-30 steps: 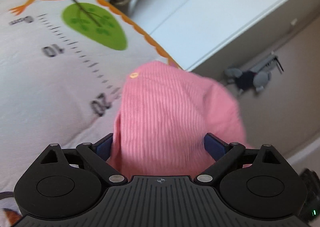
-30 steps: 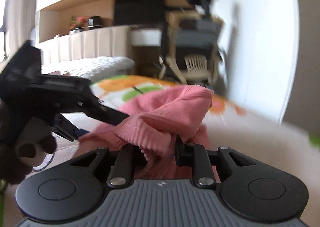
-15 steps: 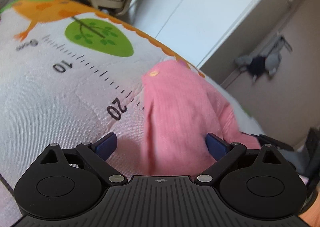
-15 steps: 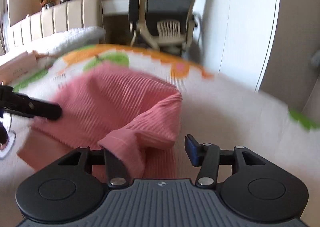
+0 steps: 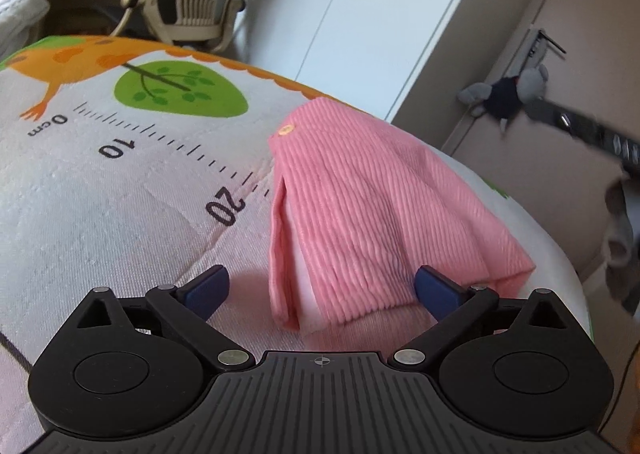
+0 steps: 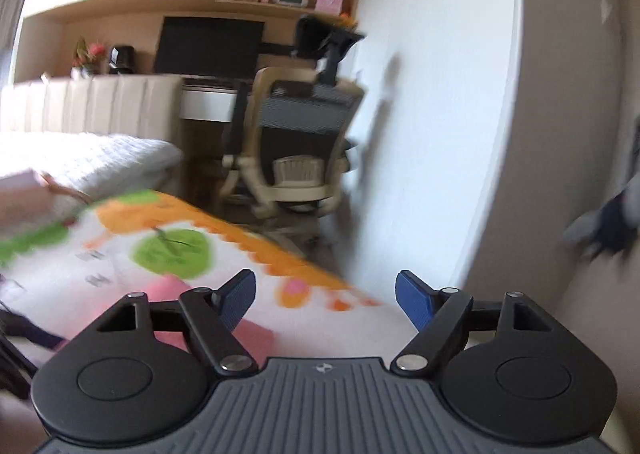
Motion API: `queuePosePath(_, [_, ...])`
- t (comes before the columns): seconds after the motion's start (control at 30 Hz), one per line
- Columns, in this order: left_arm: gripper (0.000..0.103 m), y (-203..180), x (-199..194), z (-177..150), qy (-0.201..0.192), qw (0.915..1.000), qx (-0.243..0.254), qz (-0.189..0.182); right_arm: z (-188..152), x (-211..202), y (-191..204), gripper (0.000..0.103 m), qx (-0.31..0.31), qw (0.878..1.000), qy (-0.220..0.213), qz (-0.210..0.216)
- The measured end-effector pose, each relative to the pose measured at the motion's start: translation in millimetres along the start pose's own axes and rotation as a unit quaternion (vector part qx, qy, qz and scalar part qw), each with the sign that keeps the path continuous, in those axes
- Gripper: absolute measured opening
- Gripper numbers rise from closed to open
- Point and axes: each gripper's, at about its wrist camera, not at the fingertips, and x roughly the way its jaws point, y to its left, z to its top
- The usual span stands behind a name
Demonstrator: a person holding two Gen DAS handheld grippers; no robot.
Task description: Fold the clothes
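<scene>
One folded pink garment point(image 5: 372, 213) lies near the printed mat's point(image 5: 100, 213) orange edge, bare mat to its left. Two grippers, left gripper point(image 5: 322, 288) and right gripper point(image 6: 325, 300), both have jaws spread and empty.

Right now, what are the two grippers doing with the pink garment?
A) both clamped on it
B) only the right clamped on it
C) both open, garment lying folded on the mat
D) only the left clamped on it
C: the left gripper and right gripper both show spread jaws with nothing pinched, and the pink garment lies folded on the printed mat.
</scene>
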Motion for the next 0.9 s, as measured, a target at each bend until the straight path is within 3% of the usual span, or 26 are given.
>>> queuePosePath(0.03, [0.103, -1, 0, -2, -0.003, 1.0000, 0.006, 0.001, 2, 14, 4, 0.067, 0.008, 1.000, 0.013, 0.023])
queuePosePath(0.1, [0.103, -4, -1, -5, -0.008, 0.9998, 0.017, 0.005, 3, 42, 13, 0.044, 0.023, 0.997, 0.043, 0.059])
queuePosePath(0.17, [0.103, -4, -1, -6, -0.011, 0.9998, 0.017, 0.005, -4, 72, 19, 0.042, 0.057, 0.990, 0.087, 0.095])
queuePosePath(0.27, [0.103, -1, -2, -6, -0.015, 0.9998, 0.010, -0.002, -24, 122, 34, 0.042, 0.055, 0.982, 0.154, 0.097])
queuePosePath(0.37, [0.103, 2, -3, -7, -0.017, 0.9998, 0.005, -0.008, -37, 134, 46, 0.041, -0.001, 0.986, 0.145, 0.077])
queuePosePath(0.53, [0.103, 6, -4, -7, -0.021, 0.9996, -0.005, -0.019, -30, 97, 49, 0.044, -0.040, 0.991, 0.113, 0.061])
queuePosePath(0.63, [0.103, 8, -4, -6, -0.022, 0.9994, -0.010, -0.024, -37, 68, 47, 0.055, -0.056, 0.992, 0.089, 0.064])
queuePosePath(0.9, [0.103, 5, -4, -7, -0.022, 0.9996, -0.005, -0.017, -81, 44, 27, 0.069, -0.039, 0.993, 0.107, 0.021])
